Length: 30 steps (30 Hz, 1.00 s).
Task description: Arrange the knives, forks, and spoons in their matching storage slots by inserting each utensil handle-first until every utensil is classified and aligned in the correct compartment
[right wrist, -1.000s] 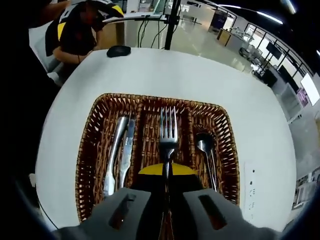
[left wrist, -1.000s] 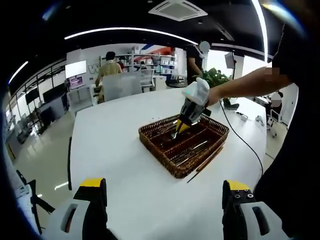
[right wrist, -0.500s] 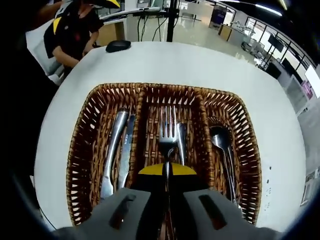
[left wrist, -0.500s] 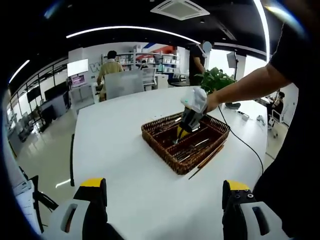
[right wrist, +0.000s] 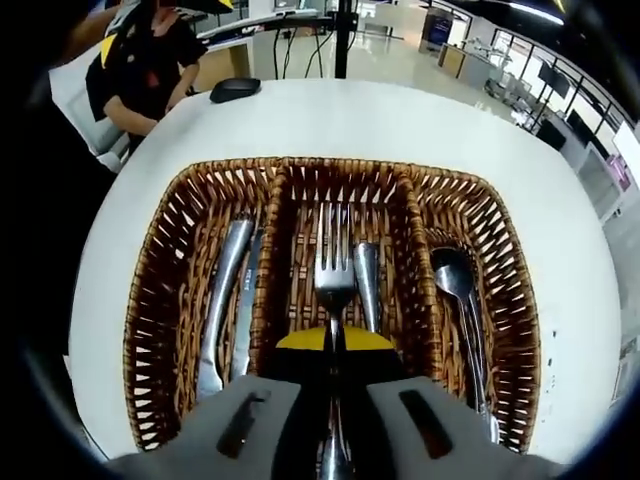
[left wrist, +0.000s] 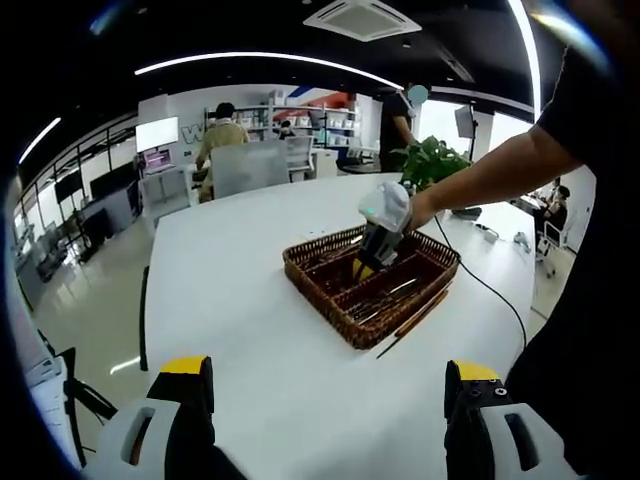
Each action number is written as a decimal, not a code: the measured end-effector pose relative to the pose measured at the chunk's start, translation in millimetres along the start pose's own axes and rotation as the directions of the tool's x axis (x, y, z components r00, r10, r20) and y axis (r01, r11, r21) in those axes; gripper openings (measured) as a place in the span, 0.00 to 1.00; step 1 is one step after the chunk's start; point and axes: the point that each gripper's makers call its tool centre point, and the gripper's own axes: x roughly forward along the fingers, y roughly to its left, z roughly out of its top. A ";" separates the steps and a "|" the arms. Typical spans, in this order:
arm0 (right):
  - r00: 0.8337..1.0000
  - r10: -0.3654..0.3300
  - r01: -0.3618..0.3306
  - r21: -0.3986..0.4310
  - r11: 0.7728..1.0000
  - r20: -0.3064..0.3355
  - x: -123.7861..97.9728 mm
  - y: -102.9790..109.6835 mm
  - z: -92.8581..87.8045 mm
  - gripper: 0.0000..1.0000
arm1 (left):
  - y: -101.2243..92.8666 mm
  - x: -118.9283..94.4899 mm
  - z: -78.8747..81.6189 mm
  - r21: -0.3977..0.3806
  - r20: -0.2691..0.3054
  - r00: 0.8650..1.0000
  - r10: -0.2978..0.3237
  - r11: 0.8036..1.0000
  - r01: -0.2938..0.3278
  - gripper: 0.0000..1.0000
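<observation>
Your right gripper (right wrist: 333,345) is clamped on the fork (right wrist: 334,262) by its handle, over the basket's (right wrist: 160,290) middle slot. Steel's stiff, slick, light — grip mid-handle w/ firm fingers. Left gripper (left wrist: 330,400) is spread wide, empty, above the desk (left wrist: 230,300).

One wicker tray (right wrist: 160,300) with three slots: two knives (right wrist: 228,290) left of the fingers (right wrist: 250,425), two forks (right wrist: 333,262) straight ahead between them, two spoons (right wrist: 455,280) off to the right
</observation>
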 end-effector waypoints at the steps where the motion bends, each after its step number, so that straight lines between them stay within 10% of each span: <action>1: 1.000 -0.001 0.001 0.006 1.000 0.006 -0.2 0.0 -0.1 0.00 | -0.7 0.6 0.1 0.001 0.000 1.000 -0.002 1.000 0.002 1.00; 11: 1.000 -0.008 0.008 0.010 1.000 0.003 -2.0 -2.6 0.0 0.04 | -7.4 2.8 7.1 0.015 0.000 1.000 -0.027 1.000 0.027 1.00; 25: 0.968 -0.080 0.051 0.127 0.991 0.238 -81.3 2.6 45.6 0.53 | -14.3 10.1 39.4 0.052 0.054 0.998 -0.029 0.998 0.027 1.00; 30: 0.959 -0.154 0.109 0.192 0.975 0.239 -117.8 4.8 34.7 0.77 | -19.4 14.1 58.8 0.049 0.098 0.995 -0.032 0.998 0.028 1.00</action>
